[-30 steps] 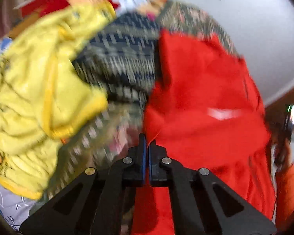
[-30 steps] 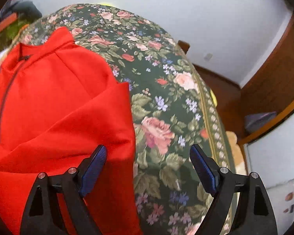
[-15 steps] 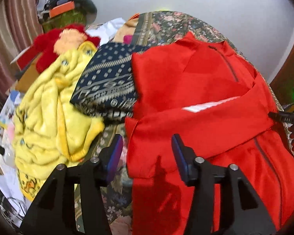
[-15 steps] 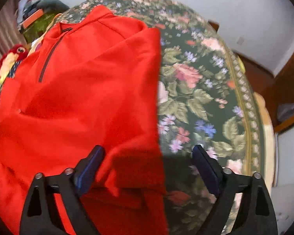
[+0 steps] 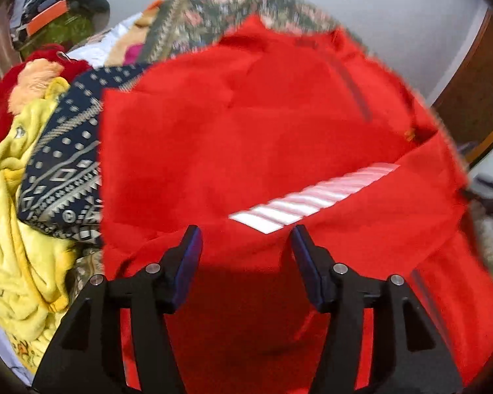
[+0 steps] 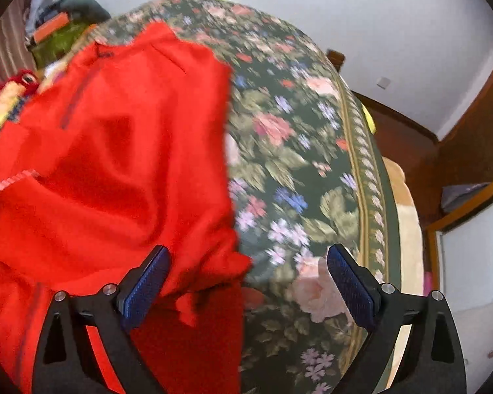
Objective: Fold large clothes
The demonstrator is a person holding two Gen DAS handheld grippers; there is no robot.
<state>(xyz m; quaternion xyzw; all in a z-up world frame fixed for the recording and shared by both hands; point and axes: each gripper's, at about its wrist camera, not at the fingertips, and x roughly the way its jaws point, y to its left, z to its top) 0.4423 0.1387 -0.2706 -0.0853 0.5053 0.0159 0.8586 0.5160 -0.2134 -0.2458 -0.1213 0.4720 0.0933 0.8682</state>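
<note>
Both sleeves are now lying folded across the red zip jacket [image 5: 263, 138], and the left gripper [image 5: 245, 259], pinched shut on its cloth a moment ago, is opening above the white reflective stripe [image 5: 315, 197] with nothing between its pads. The right gripper [image 6: 246, 282] is hanging wide over the jacket's right edge, gripping nothing. Resting on the floral bedspread [image 6: 312, 151], the jacket is lying right of the yellow blanket [image 5: 19, 229], probably ready for its bottom fold.

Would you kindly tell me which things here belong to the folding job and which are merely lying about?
Job:
red zip-front jacket with white reflective stripes
floral green bedspread beneath it

Lying about:
yellow fleece blanket
navy patterned cloth
red plush toy
</note>
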